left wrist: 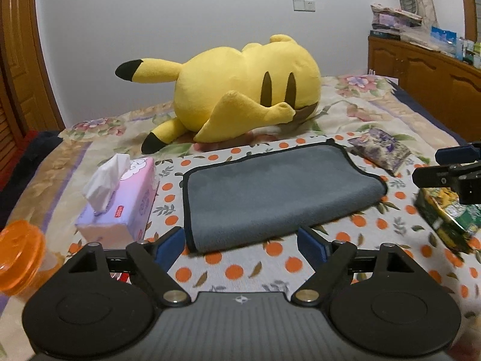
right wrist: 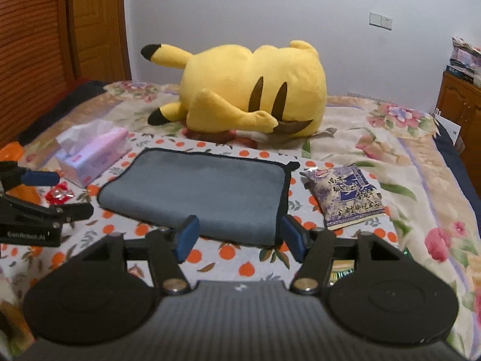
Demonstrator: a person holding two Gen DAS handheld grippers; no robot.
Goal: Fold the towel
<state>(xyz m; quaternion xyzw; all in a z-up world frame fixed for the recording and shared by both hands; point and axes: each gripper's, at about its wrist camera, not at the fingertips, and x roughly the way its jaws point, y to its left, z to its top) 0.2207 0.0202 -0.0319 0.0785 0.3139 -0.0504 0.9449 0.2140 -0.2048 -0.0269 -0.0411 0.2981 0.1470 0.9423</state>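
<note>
A grey towel with black trim [left wrist: 270, 192] lies folded flat on the orange-dotted cloth [left wrist: 228, 270] on the bed; it also shows in the right wrist view [right wrist: 198, 195]. My left gripper [left wrist: 240, 240] is open and empty, hovering just short of the towel's near edge. My right gripper [right wrist: 237, 234] is open and empty above the towel's near right corner. The right gripper shows at the right edge of the left wrist view [left wrist: 451, 165]. The left gripper shows at the left edge of the right wrist view [right wrist: 39, 195].
A yellow plush toy [left wrist: 240, 90] lies behind the towel. A pink tissue box [left wrist: 123, 198] sits left of it. A purple snack packet [right wrist: 345, 195] lies to the right, a green packet [left wrist: 448, 216] nearer. An orange lid [left wrist: 18, 255] is at far left. A wooden cabinet [left wrist: 427, 72] stands at right.
</note>
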